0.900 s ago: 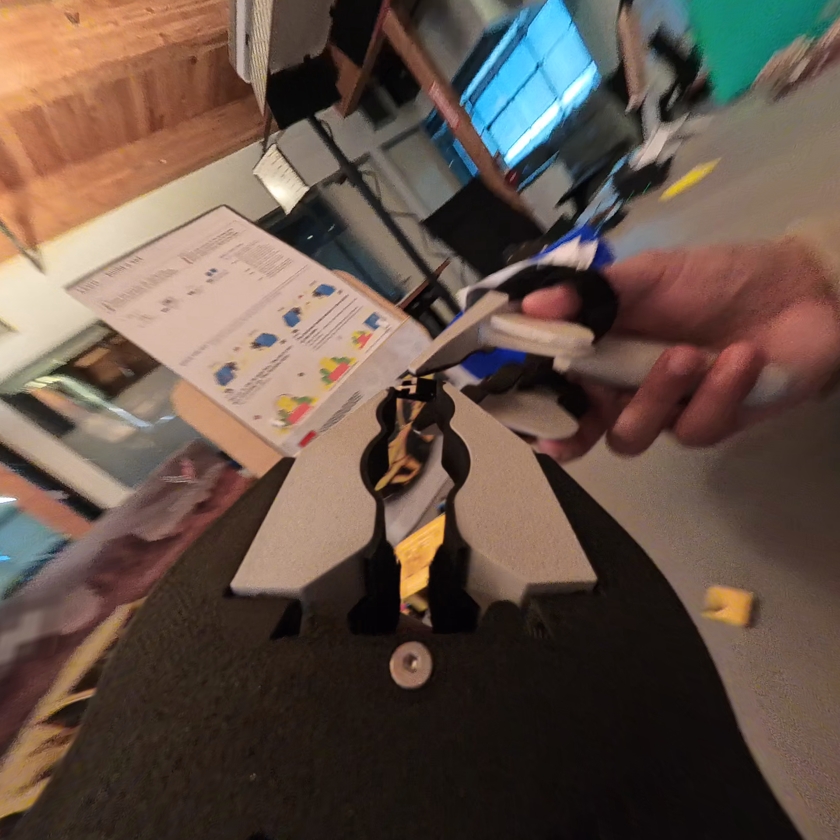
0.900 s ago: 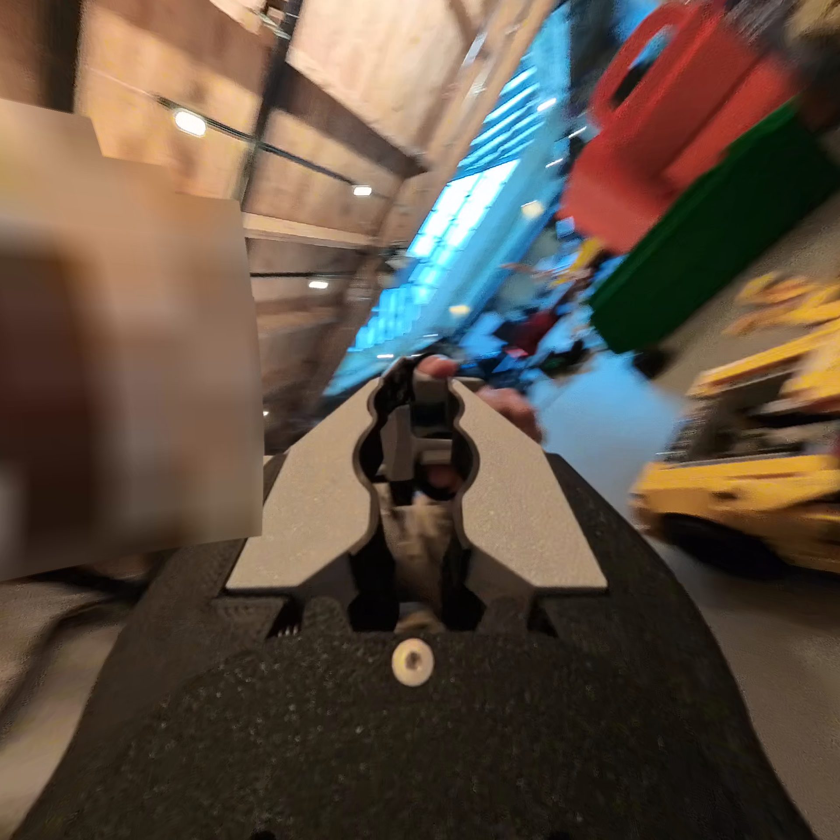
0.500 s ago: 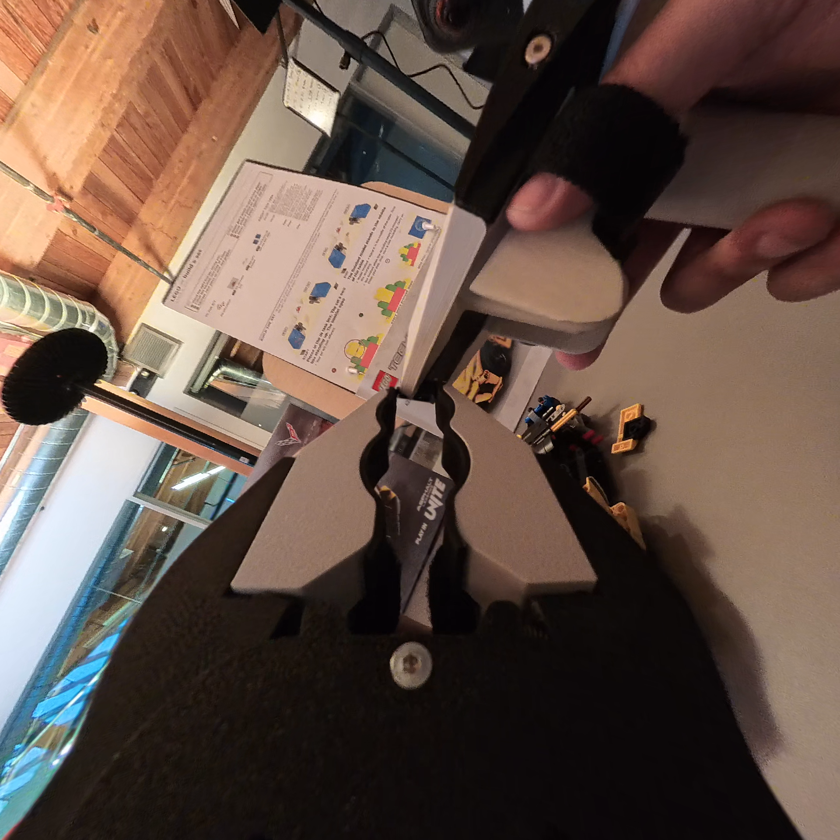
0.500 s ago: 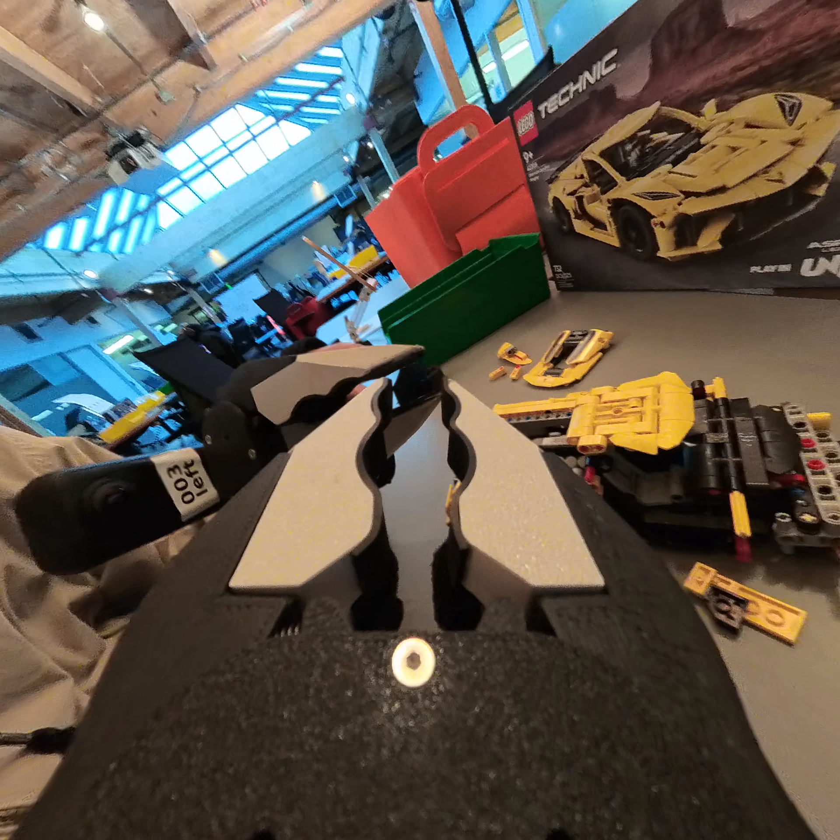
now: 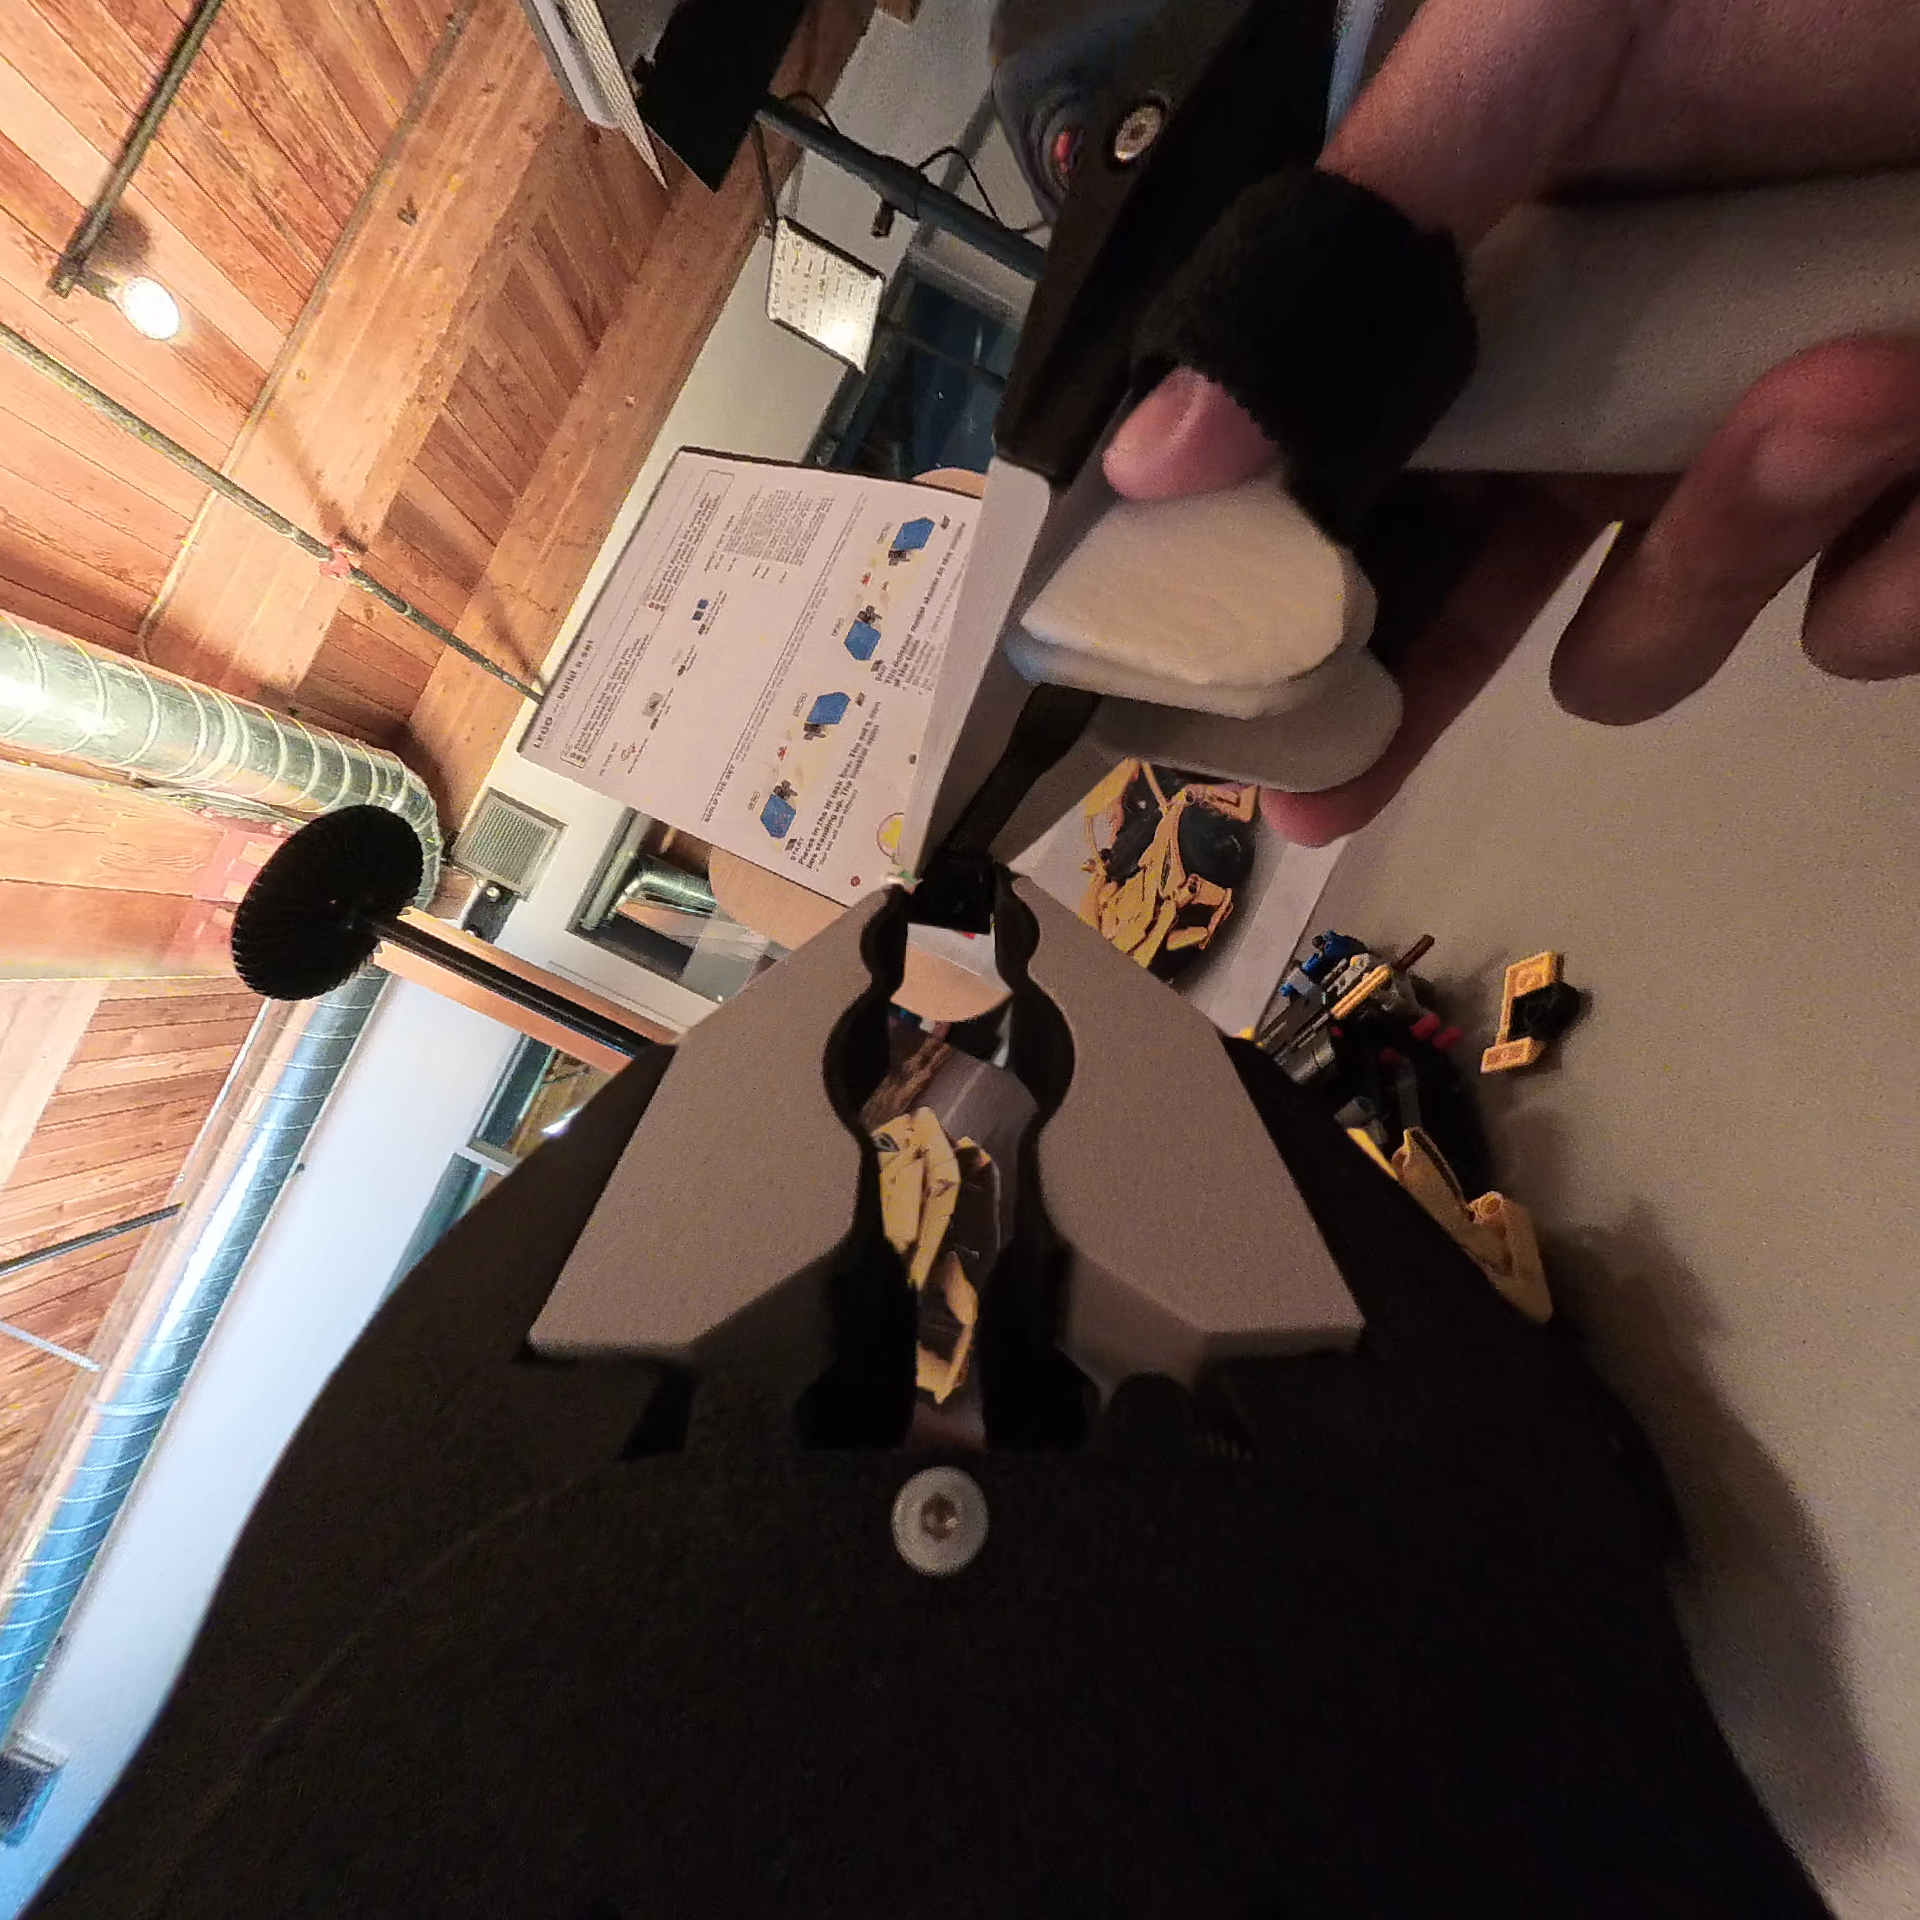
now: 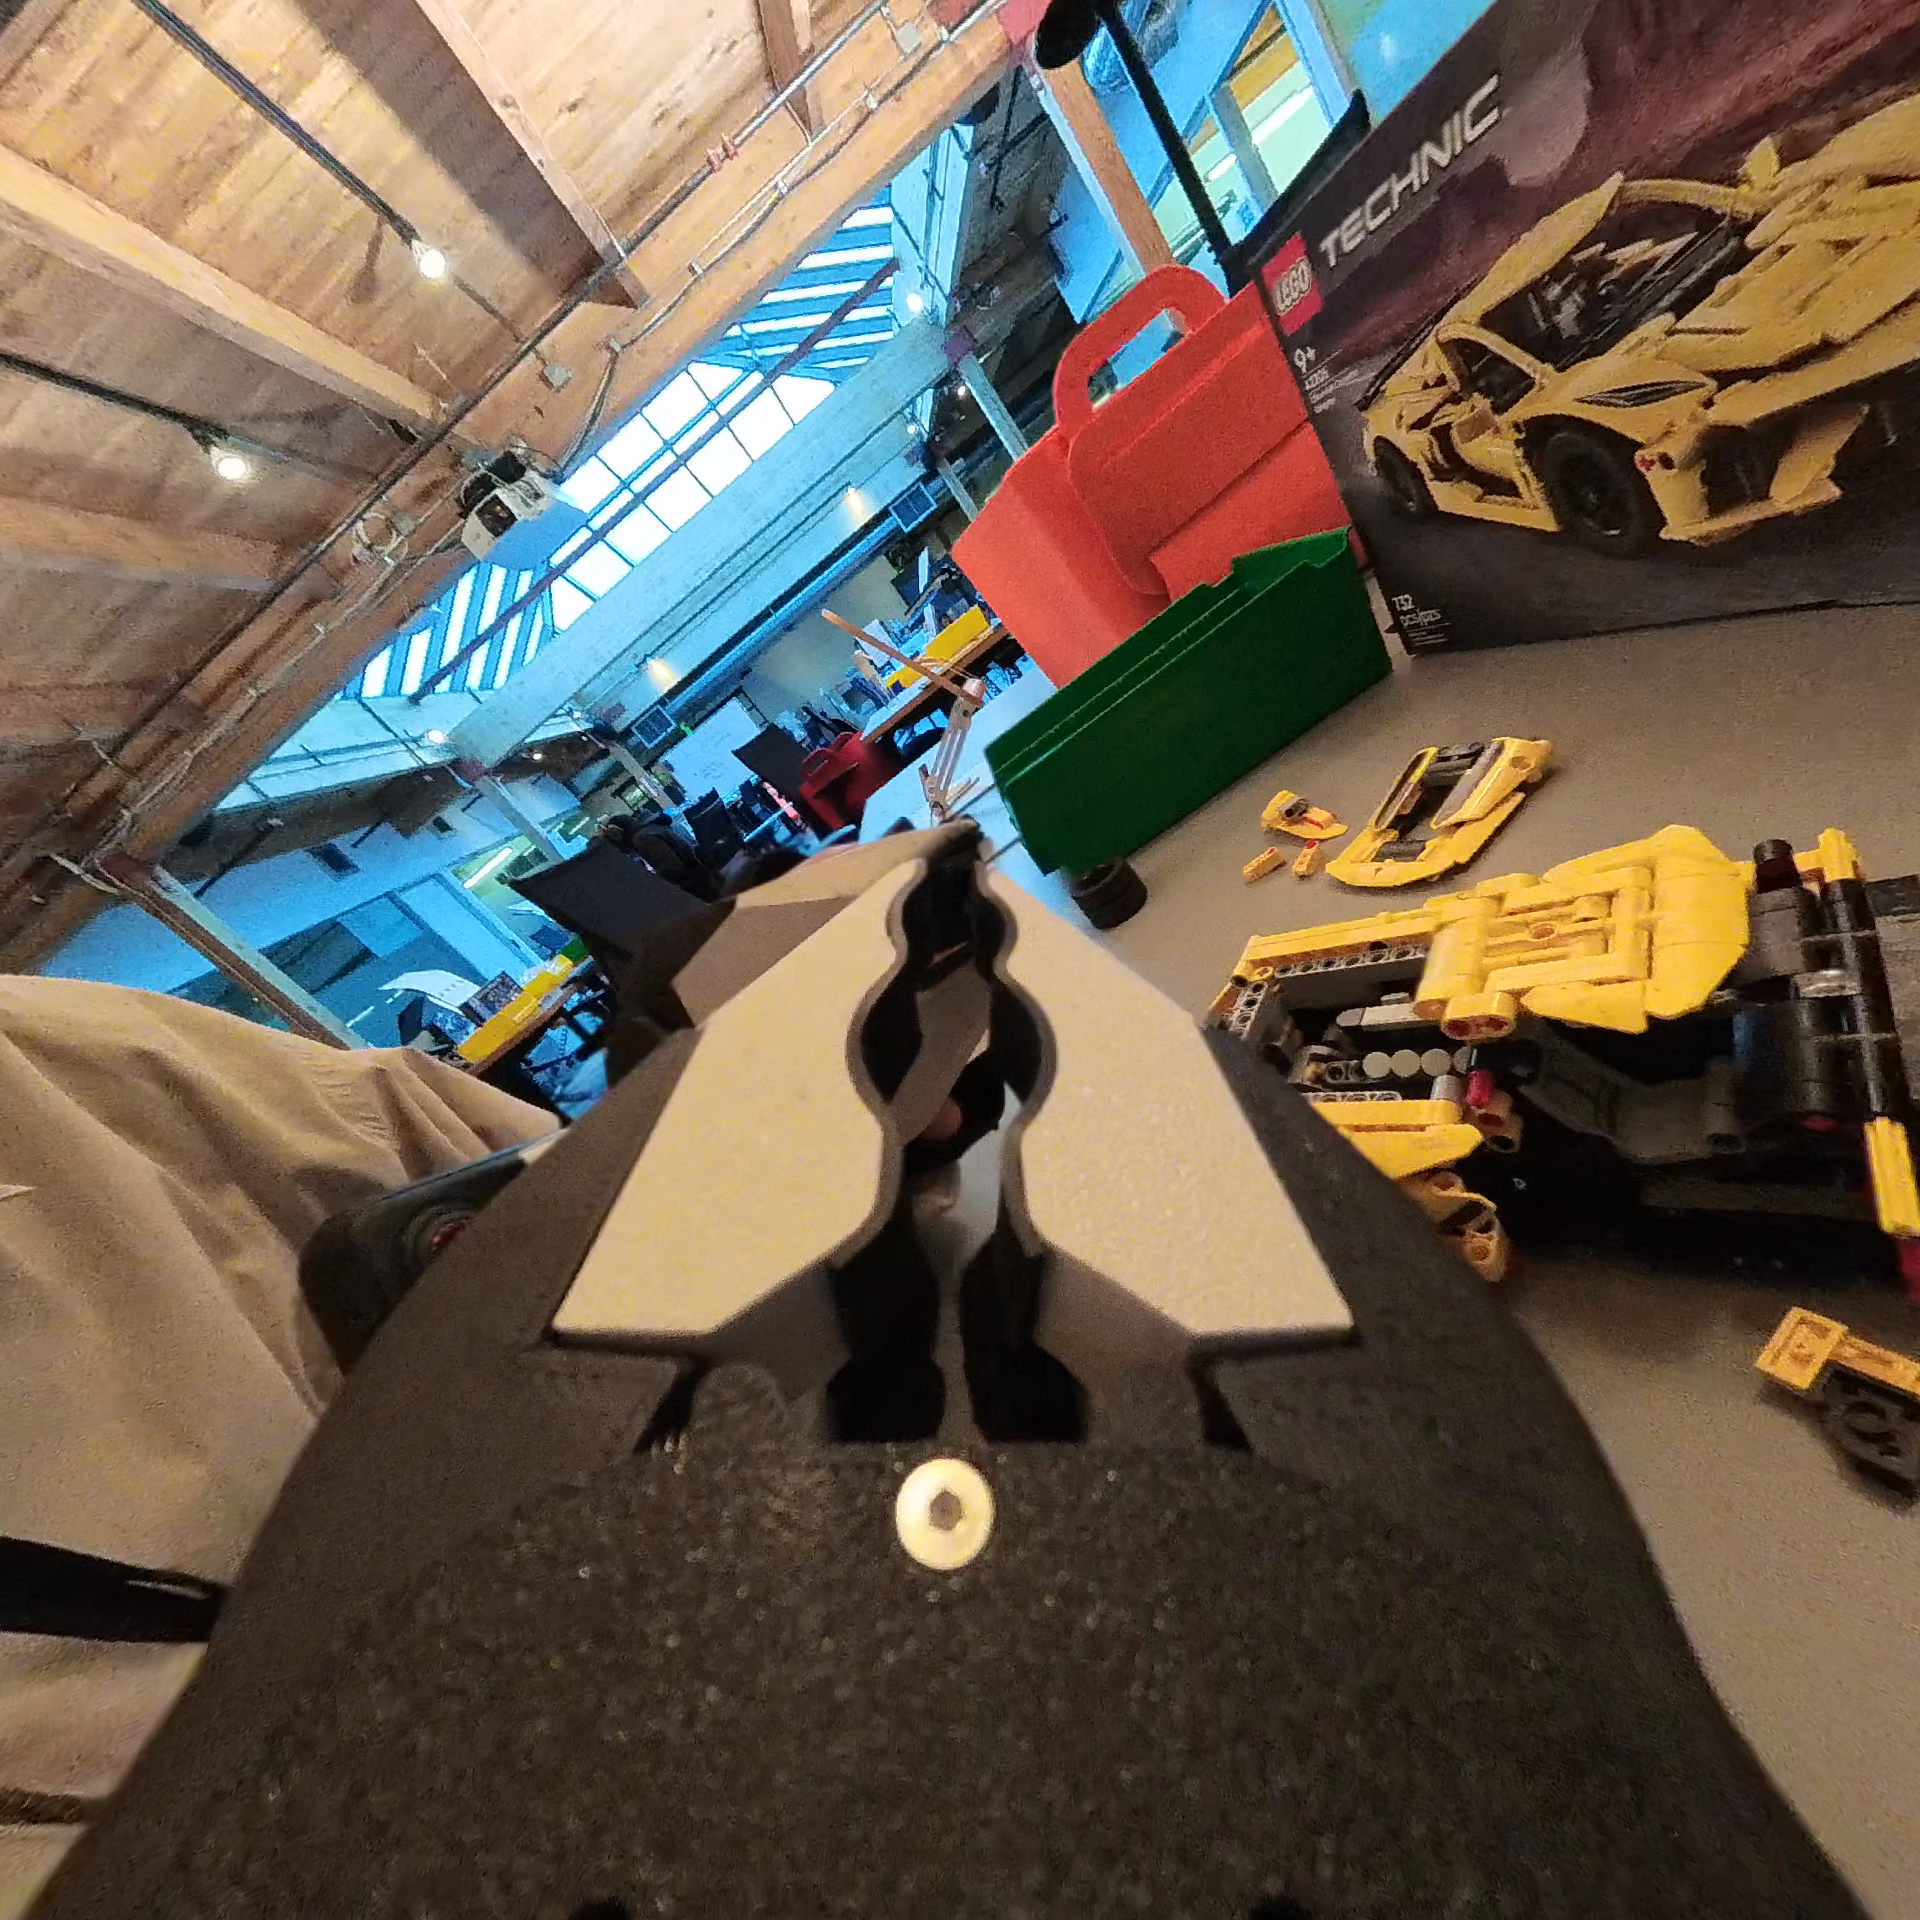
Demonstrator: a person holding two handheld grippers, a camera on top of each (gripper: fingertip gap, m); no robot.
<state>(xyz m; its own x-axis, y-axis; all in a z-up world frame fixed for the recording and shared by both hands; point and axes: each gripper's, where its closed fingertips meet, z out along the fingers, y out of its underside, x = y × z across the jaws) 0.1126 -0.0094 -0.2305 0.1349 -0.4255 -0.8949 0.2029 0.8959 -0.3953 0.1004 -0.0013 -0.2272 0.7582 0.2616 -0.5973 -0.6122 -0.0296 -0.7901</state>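
Note:
My left gripper is shut on a small black piece held at its fingertips, above the grey table. My right gripper, held by a hand, comes in from the upper right of the left wrist view and meets the left gripper tip to tip. Its jaws stand narrow around the same black piece. In the right wrist view the left gripper's fingers cross in from the left. A partly built yellow and black car model lies on the table to the right.
A toy car box, a red case and a green tray stand at the back. Loose yellow parts, a black tyre and a yellow-black part lie on the table. An instruction sheet stands behind. My two grippers' fingertips are within a few centimetres of each other.
Both grippers swung from blurred motion to steady. The right gripper's jaws narrowed and its tips closed in on the left gripper's tips and the black piece.

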